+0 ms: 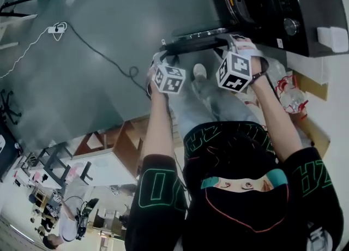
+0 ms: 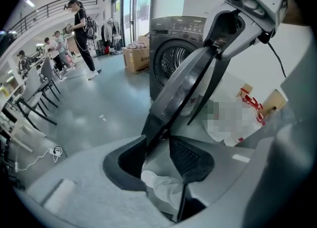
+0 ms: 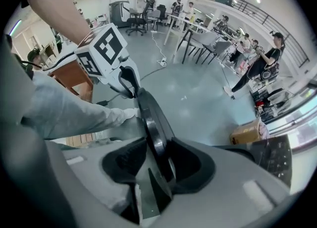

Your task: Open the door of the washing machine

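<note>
The dark grey washing machine [image 1: 272, 4] stands at the top right of the head view, its drum [image 2: 173, 58] showing. Its round door [image 1: 196, 36] is swung out and seen edge-on. My left gripper [image 1: 163, 56] holds the door's rim at its outer end, and the door [image 2: 183, 88] runs down between its pads. My right gripper [image 1: 234, 40] grips the rim nearer the machine, with the door [image 3: 151, 123] wedged between its jaws. From each gripper view I also see the other gripper clamped on the rim: the right gripper [image 2: 223, 48] and the left gripper [image 3: 126, 81].
A cable [image 1: 98, 53] and power strip [image 1: 54, 28] lie on the grey floor at left. A red-and-white bag [image 1: 289, 94] sits right of the machine, a cardboard box [image 2: 136, 58] to its left. My white shoe [image 1: 200, 71] is under the door. People and chairs fill the hall behind.
</note>
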The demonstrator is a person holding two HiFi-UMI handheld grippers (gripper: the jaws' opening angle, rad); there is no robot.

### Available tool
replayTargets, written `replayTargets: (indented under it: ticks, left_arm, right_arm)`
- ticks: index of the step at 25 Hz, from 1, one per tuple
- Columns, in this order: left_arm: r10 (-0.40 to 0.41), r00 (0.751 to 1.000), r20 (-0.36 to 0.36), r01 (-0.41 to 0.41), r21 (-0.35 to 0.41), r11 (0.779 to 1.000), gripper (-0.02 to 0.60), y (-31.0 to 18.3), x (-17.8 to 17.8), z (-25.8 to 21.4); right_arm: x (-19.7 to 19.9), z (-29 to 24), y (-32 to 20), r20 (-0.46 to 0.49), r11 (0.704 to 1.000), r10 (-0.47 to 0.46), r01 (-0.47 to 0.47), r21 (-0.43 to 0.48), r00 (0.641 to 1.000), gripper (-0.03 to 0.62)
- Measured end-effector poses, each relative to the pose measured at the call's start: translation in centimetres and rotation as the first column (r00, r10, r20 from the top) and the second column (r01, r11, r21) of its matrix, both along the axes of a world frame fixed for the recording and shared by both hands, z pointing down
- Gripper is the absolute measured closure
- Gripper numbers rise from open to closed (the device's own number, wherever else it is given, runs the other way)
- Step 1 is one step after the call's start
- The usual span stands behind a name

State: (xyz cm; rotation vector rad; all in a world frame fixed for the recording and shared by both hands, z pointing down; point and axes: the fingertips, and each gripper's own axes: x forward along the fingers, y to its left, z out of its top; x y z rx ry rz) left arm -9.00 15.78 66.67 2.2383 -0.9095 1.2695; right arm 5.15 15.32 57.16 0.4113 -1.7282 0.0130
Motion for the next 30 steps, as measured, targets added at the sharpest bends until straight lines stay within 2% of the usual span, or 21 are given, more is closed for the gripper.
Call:
replayTargets:
  ticks: [4, 6, 8, 9, 10, 12, 13, 14, 15, 17, 19, 20, 22, 25, 27, 30]
  left_arm:
    - [-0.041, 0.999, 0.017, 0.041, -0.003, 0.999, 0.431, 1.0, -0.1, -0.1]
    - [-0.074, 0.997, 0.006, 0.074, -0.057, 0.996, 0.426, 2.8, -0.4, -0.1]
    - [-0.138, 0.99, -0.006, 0.136, -0.084, 0.987, 0.423, 3.0, -1.4, -1.0]
    - [-0.182, 0.983, -0.015, 0.18, -0.063, 0.982, 0.426, 2.0, -2.2, -2.0]
    - [-0.232, 0.972, -0.034, 0.231, -0.03, 0.972, 0.455, 1.1, -2.9, -3.4]
    - [-0.345, 0.931, -0.117, 0.349, 0.01, 0.937, 0.517, 0.4, -3.7, -6.7]
    - [-0.404, 0.897, -0.181, 0.413, 0.011, 0.911, 0.554, 0.1, -3.8, -8.8]
    - [-0.457, 0.853, -0.253, 0.475, 0.01, 0.88, 0.569, -0.5, -3.9, -11.1]
    - [-0.495, 0.805, -0.326, 0.528, 0.016, 0.849, 0.569, -1.6, -4.0, -13.8]
    - [-0.523, 0.719, -0.458, 0.609, 0.052, 0.792, 0.571, -4.0, -3.9, -19.5]
    - [-0.505, 0.66, -0.556, 0.658, 0.104, 0.746, 0.571, -6.2, -3.0, -25.1]
    - [-0.486, 0.646, -0.588, 0.671, 0.134, 0.73, 0.571, -7.3, -2.3, -27.7]
    - [-0.441, 0.645, -0.624, 0.68, 0.205, 0.704, 0.571, -9.3, -0.7, -32.5]
    - [-0.393, 0.673, -0.626, 0.681, 0.318, 0.66, 0.571, -11.3, 1.2, -38.1]
    - [-0.372, 0.706, -0.603, 0.67, 0.395, 0.629, 0.571, -12.0, 2.0, -41.0]
    - [-0.358, 0.738, -0.571, 0.658, 0.492, 0.57, 0.571, -12.7, 2.2, -44.6]
  right_arm:
    - [-0.2, -0.1, 0.6, 0.025, 0.998, -0.049, 0.048, 0.041, 0.998, 0.433]
    - [0.0, 0.0, 1.9, 0.054, 0.997, -0.065, 0.063, 0.044, 0.996, 0.431]
    - [-0.1, -0.2, 2.1, 0.12, 0.998, -0.038, 0.033, 0.046, 0.992, 0.421]
    - [-0.3, -0.6, 1.2, 0.17, 0.999, -0.013, 0.004, 0.053, 0.985, 0.395]
    - [-0.4, -1.5, 0.4, 0.224, 0.998, 0.018, -0.032, 0.061, 0.974, 0.382]
    - [0.1, -3.8, -0.2, 0.336, 0.989, 0.112, -0.139, 0.058, 0.935, 0.382]
    - [0.5, -5.1, -0.4, 0.399, 0.977, 0.176, -0.209, 0.04, 0.9, 0.382]
    - [0.8, -6.6, -1.0, 0.469, 0.96, 0.243, -0.281, 0.012, 0.849, 0.384]
    - [0.8, -8.2, -2.0, 0.545, 0.938, 0.301, -0.346, -0.02, 0.783, 0.384]
    - [0.6, -12.0, -4.4, 0.689, 0.894, 0.363, -0.443, -0.068, 0.627, 0.416]
    - [0.7, -16.2, -6.9, 0.798, 0.854, 0.369, -0.513, -0.088, 0.476, 0.506]
    - [0.9, -18.3, -8.1, 0.837, 0.836, 0.357, -0.542, -0.087, 0.416, 0.538]
    - [1.3, -22.3, -10.3, 0.89, 0.81, 0.316, -0.582, -0.072, 0.33, 0.582]
    - [2.4, -27.2, -12.3, 0.935, 0.789, 0.263, -0.611, -0.066, 0.239, 0.591]
    - [3.4, -29.9, -12.9, 0.949, 0.779, 0.239, -0.624, -0.06, 0.207, 0.591]
    - [4.7, -33.6, -13.8, 0.963, 0.772, 0.192, -0.635, -0.031, 0.187, 0.591]
